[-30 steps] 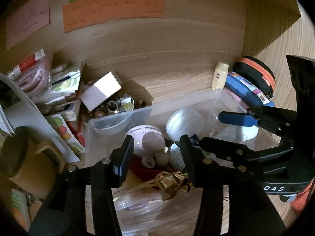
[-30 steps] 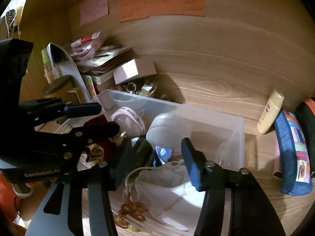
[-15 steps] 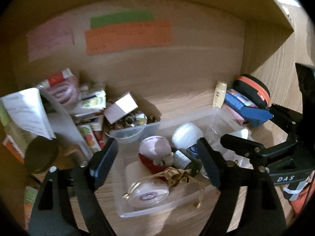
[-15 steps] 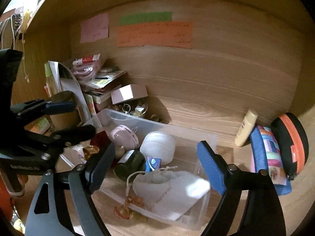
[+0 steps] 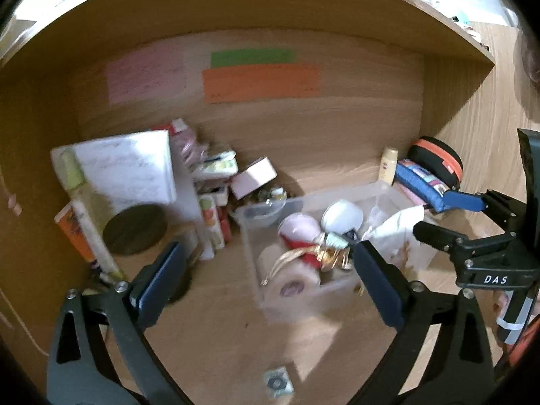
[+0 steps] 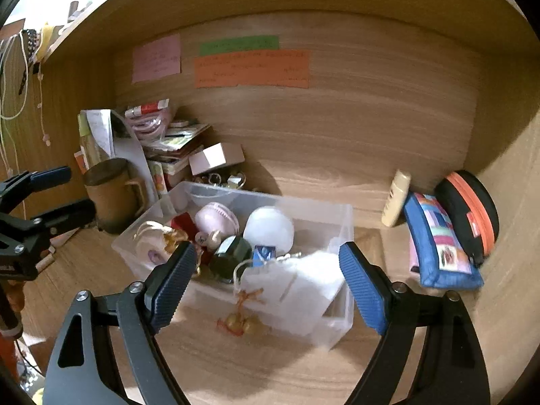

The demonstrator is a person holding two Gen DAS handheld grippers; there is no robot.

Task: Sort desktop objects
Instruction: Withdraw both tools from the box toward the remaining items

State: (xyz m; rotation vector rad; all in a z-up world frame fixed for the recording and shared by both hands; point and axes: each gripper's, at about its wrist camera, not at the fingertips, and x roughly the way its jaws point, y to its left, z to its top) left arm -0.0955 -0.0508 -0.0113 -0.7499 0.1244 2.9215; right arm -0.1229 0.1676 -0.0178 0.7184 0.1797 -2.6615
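Three paper notes (image 6: 251, 67), one bin (image 6: 337, 330)

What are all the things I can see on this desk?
bin: one, clear, desk middle
white pouch: one, in bin, near end
white jar: one, in bin
dark bottle: one, in bin
mug: one, brown, left of bin
lotion tube: one, cream, right of bin
pencil case: one, blue, right
round case: one, black and orange, far right
notes: three; pink, green, orange; back wall
left gripper: fingers open, empty
right gripper: fingers open, empty
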